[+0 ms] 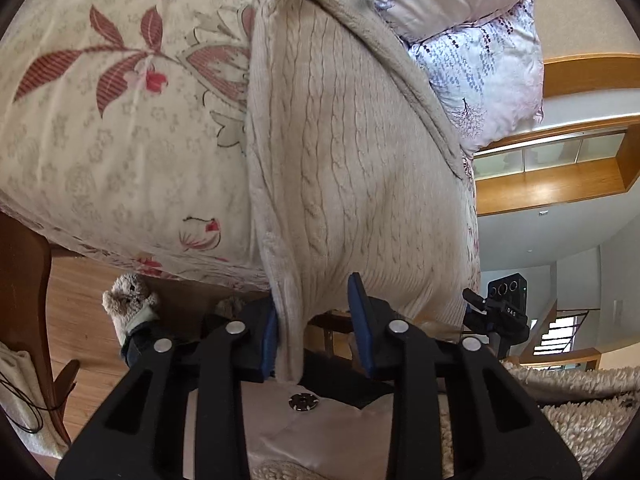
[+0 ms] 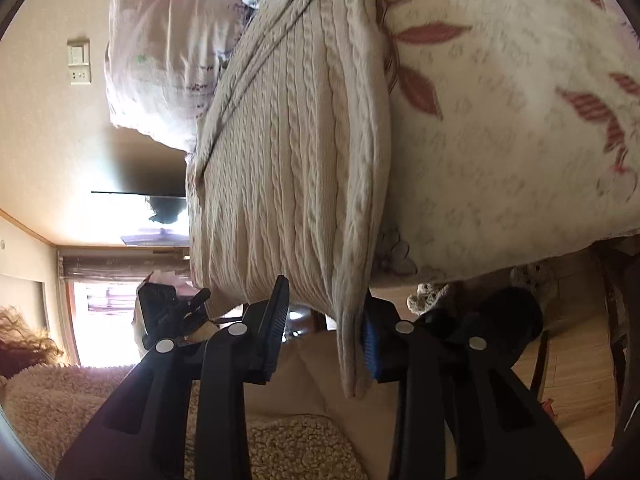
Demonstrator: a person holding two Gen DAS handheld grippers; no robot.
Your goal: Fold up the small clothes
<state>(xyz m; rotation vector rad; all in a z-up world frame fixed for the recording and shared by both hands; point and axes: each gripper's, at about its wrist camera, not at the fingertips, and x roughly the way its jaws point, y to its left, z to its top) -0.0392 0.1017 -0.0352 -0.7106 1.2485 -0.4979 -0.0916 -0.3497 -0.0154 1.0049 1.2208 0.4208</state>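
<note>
A cream cable-knit sweater point(image 1: 344, 152) lies on the floral bedsheet point(image 1: 120, 120), its near edge hanging toward me. My left gripper point(image 1: 316, 332) is open, with a folded edge of the sweater lying against its left blue pad point(image 1: 270, 336); the right pad stands apart. In the right wrist view the same sweater point(image 2: 288, 160) fills the middle. My right gripper point(image 2: 324, 328) is open too, with a hanging sweater edge point(image 2: 352, 340) resting against its right blue pad point(image 2: 370, 344).
Pale patterned pillows point(image 1: 480, 52) lie behind the sweater. A stuffed toy point(image 1: 128, 300) sits on the wooden floor by a dark wood bed leg point(image 1: 28, 300). A fluffy cream garment point(image 2: 52, 392) is close below the grippers. The other gripper shows at the sweater's far side point(image 1: 496, 308).
</note>
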